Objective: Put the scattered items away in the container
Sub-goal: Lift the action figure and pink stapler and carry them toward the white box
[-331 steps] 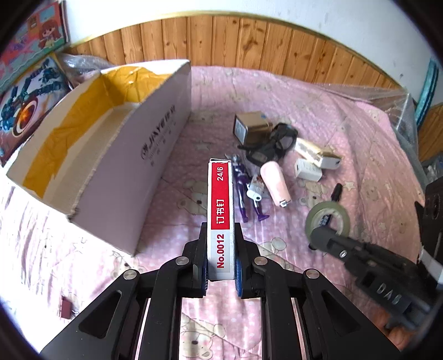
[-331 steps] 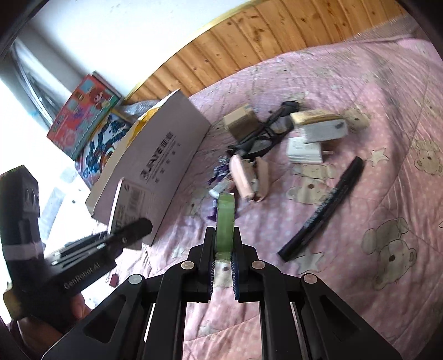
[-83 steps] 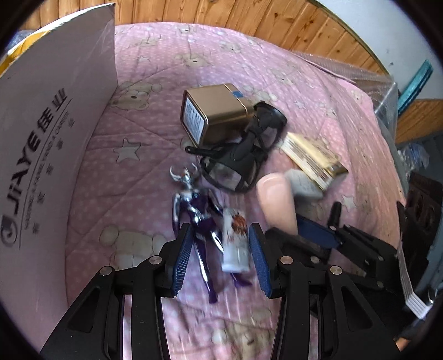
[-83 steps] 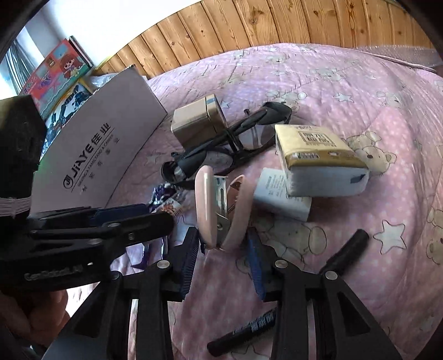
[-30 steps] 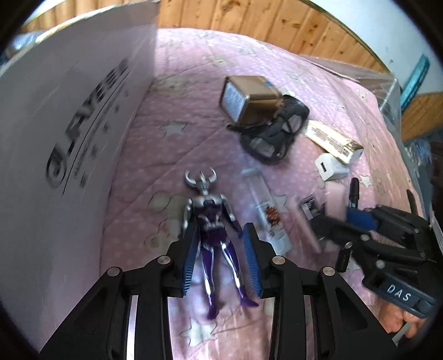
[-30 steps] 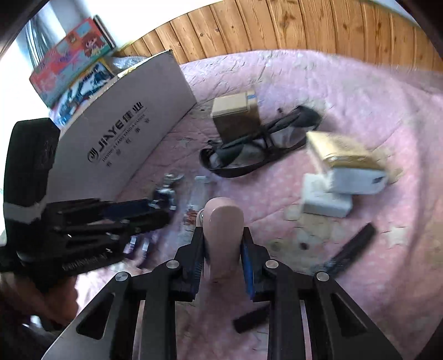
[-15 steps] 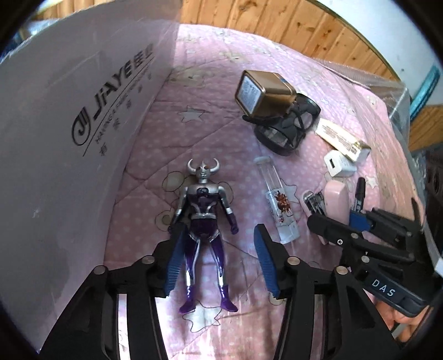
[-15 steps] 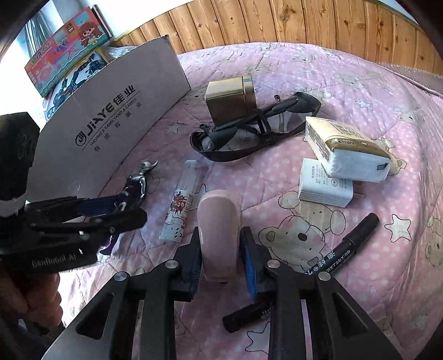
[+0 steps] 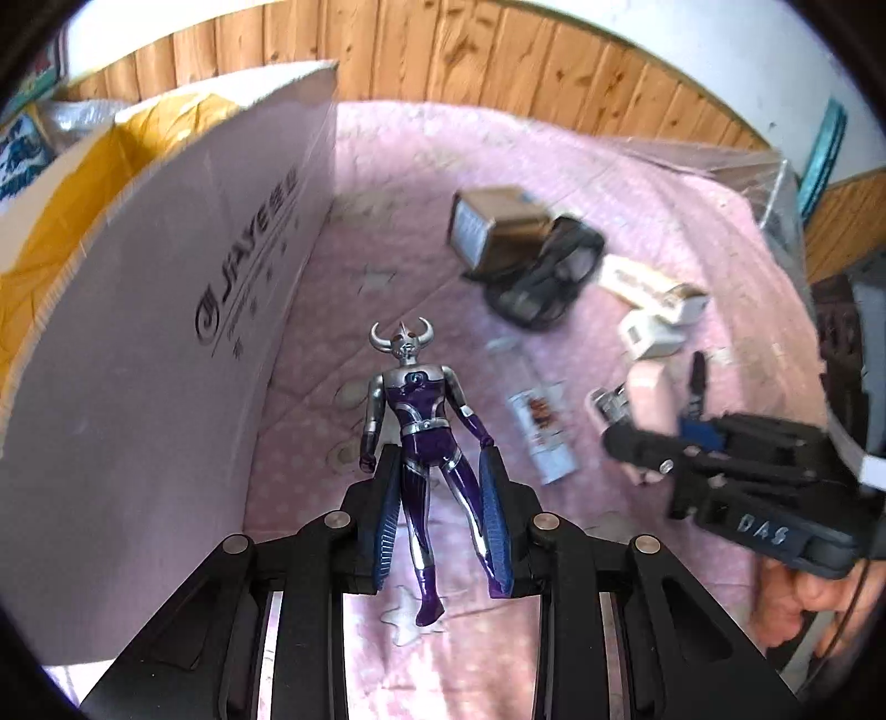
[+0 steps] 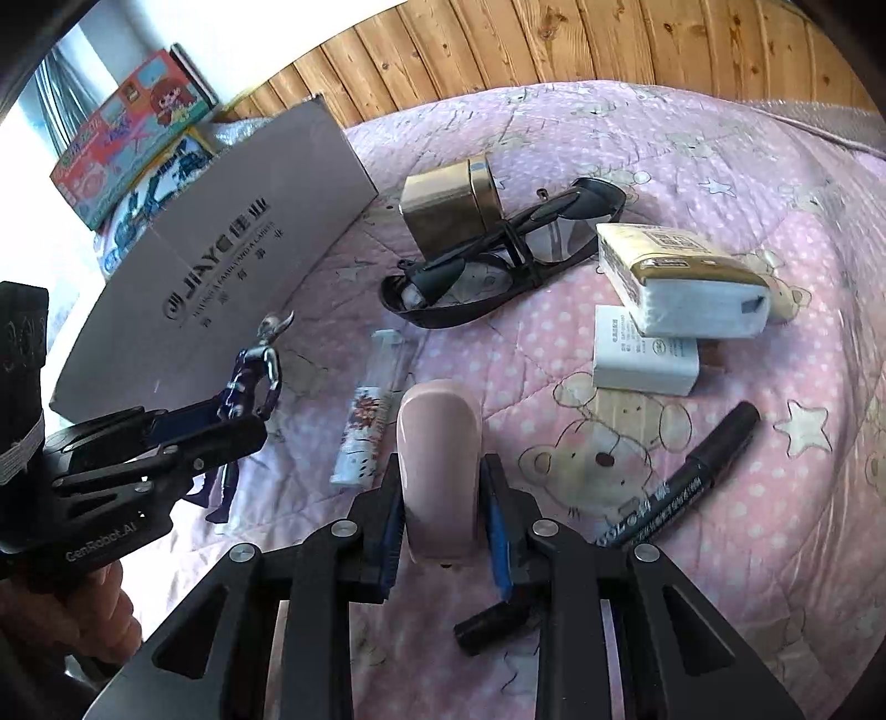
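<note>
Cardboard box [image 9: 166, 310] wall beside figure [image 9: 423, 421], left hand-held gripper [image 9: 440, 509] clamped

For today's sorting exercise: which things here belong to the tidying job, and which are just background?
Job:
cardboard box
toy figure, in left gripper
pink stapler, in right gripper
sunglasses
black marker
tissue pack

Background:
toy boxes
wooden wall panelling
</note>
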{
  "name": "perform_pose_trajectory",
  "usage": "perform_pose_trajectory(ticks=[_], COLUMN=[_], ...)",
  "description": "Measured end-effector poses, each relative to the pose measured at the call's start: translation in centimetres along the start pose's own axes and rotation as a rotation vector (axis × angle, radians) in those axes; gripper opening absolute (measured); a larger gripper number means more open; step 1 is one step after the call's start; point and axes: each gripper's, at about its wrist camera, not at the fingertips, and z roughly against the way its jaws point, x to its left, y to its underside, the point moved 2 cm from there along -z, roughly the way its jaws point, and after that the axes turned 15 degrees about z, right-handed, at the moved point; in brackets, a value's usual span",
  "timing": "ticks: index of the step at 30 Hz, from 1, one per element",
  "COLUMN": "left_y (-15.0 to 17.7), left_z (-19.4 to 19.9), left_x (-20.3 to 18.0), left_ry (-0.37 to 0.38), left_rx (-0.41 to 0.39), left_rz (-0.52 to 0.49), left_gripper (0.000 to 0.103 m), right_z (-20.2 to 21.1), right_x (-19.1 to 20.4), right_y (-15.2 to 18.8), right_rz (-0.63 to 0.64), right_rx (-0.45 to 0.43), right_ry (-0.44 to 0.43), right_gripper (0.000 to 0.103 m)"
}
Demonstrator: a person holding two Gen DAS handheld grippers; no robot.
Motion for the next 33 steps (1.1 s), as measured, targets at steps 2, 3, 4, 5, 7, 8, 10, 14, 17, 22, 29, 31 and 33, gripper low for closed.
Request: perform_pose_trajectory(ticks=[2,3,4,5,7,8,10,14,17,22,29,31,33], left_y=[-0.2,-0.2,-0.2,-0.2,-0.1,-0.1,0.2,0.7,1.0,1.3,1.7,1.8,1.8], left_z=[0.4,0.6,0.8,1.0,1.3,1.5,2.1,3.4,4.6,6.1,7.8,8.2,8.9], left_x=[-0.4,-0.6,-0.7,-0.9,-1.1,-1.2,-1.3,-1.5,-1.4,-0.9,0.1,0.3,0.6], left_ry=[0.013,0.014,0.016,0.019,0.02,0.022,0.026,0.046,0.067,0.1,0.145,0.158,0.173], left_rx=[-0.005,-0.01,-0.014,-0.014,-0.015,-0.015,-0.017,-0.033,-0.052,-0.075,-0.103,-0.11,-0.121], left_rz=[0.0,-0.001,-0.002,-0.003,-0.006,-0.006,-0.003,-0.001,0.005,0.025,0.058,0.067,0.076], left_gripper=[0.029,0.029,0.029,0.029,0.029,0.029,0.029,0.029,0.029,0.029,0.029,0.029,0.029], right_z=[0.5,0.8,1.2,1.3,2.0,2.4,3.0,3.9,4.5,5.5,7.2,7.5,7.8], right_x=[0.3,0.4,0.6,0.6,0.8,1.0,1.2,2.0,2.6,4.0,5.8,6.3,6.8], right_y=[0.2,0.2,0.4,0.4,0.6,0.6,0.7,1.1,1.1,1.1,1.0,1.0,1.0], right_rz=[0.0,-0.003,-0.003,-0.002,-0.004,-0.003,-0.004,0.002,0.015,0.03,0.053,0.055,0.061], right_rx=[-0.007,-0.012,-0.014,-0.016,-0.024,-0.028,-0.036,-0.047,-0.051,-0.063,-0.081,-0.083,-0.085], right_ry=[-0.003,-0.005,-0.004,-0.003,0.0,0.002,0.004,0.012,0.018,0.021,0.043,0.048,0.052], right_gripper=[0.027,0.027,0.027,0.027,0.027,0.027,0.027,0.027,0.027,0.027,0.027,0.027,0.027])
